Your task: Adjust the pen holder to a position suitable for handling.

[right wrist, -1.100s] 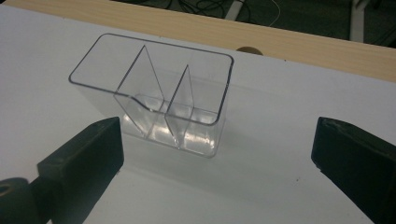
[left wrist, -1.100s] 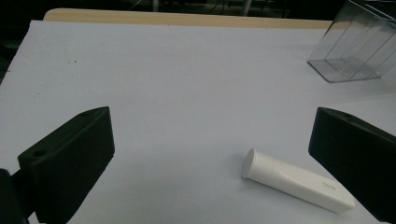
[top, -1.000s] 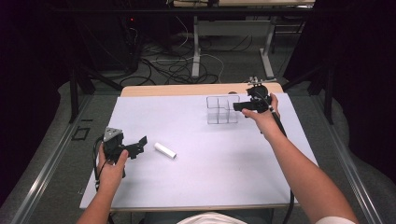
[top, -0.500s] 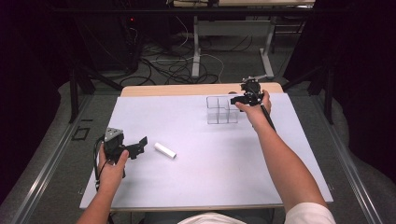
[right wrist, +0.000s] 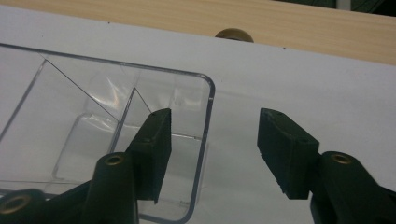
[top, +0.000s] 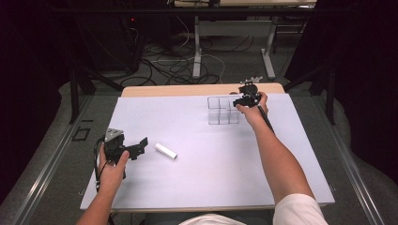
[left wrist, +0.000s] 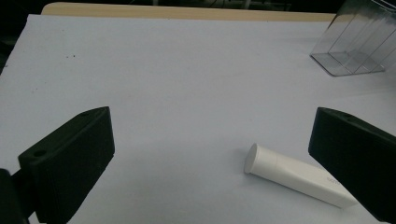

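The right tongs (right wrist: 212, 149) straddle the end wall of one clear plastic box (right wrist: 116, 140) with square cells near the table's (top: 197, 187) far edge; the jaws have just been closing, not yet pressing. The left tongs (left wrist: 210, 163) gape wide, held low before one smooth white tube (left wrist: 294, 175) lying flat.

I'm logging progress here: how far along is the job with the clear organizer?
Nothing looks finished. In hand: the right claw straddles the clear organizer's end wall, one jaw inside, one outside, and the jaws have just been closing without pressing it yet. Left: the white tube lies on the table before the open left claw.
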